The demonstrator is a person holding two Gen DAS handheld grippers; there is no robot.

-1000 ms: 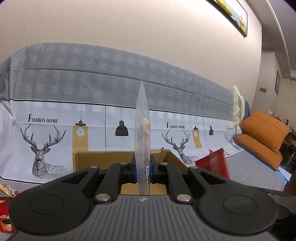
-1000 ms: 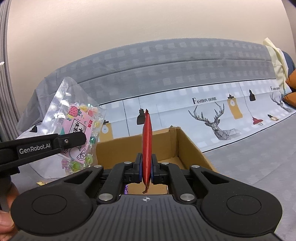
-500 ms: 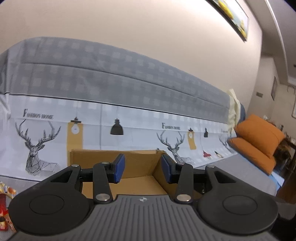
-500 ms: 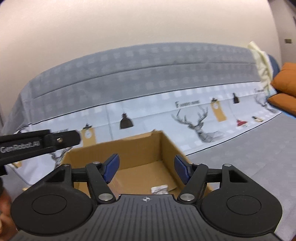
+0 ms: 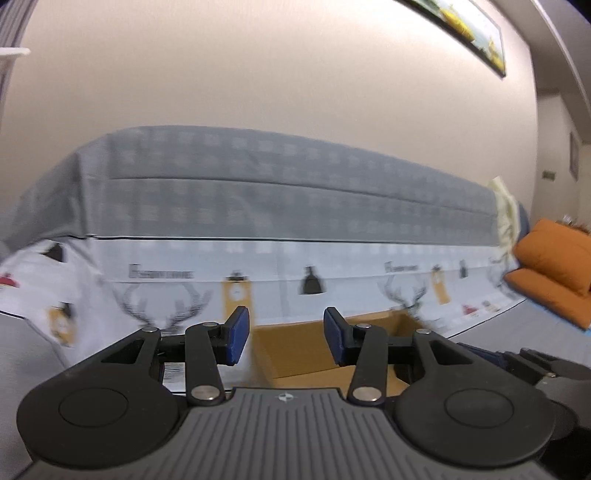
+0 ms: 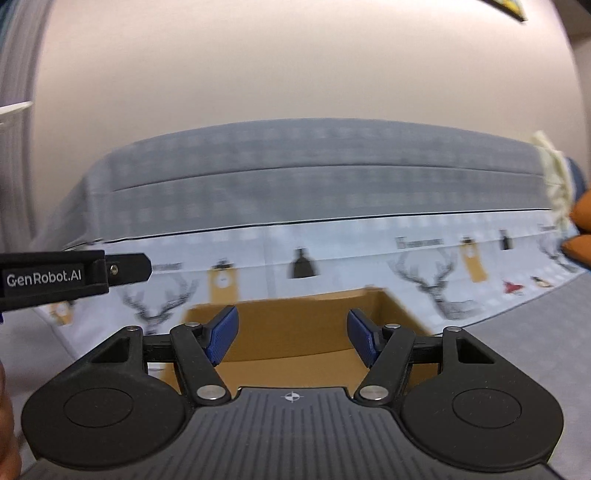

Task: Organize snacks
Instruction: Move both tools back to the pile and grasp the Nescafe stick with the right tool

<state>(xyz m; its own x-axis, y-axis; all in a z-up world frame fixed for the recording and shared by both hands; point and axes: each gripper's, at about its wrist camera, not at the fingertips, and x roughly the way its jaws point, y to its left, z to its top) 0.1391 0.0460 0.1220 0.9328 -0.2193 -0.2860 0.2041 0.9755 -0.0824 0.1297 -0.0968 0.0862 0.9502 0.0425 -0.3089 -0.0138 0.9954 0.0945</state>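
Note:
An open brown cardboard box [image 5: 314, 347] stands on the sofa seat, just ahead of both grippers; it also shows in the right wrist view [image 6: 295, 332]. My left gripper [image 5: 286, 338] is open and empty, its blue pads apart over the box's left part. My right gripper [image 6: 293, 338] is open and empty above the box. The left gripper's black arm [image 6: 74, 275] shows at the left of the right wrist view. No snack packet is in sight; the box's contents are hidden behind the gripper bodies.
The sofa has a grey and white deer-print cover [image 5: 258, 221] rising behind the box. Orange cushions [image 5: 550, 266] lie at the far right. A beige wall [image 6: 295, 74] is behind, and a framed picture [image 5: 469, 33] hangs high on it.
A second ago the left gripper held a clear candy bag and the right a red packet. Both opened and let them go over the box. Both views have since shifted left.

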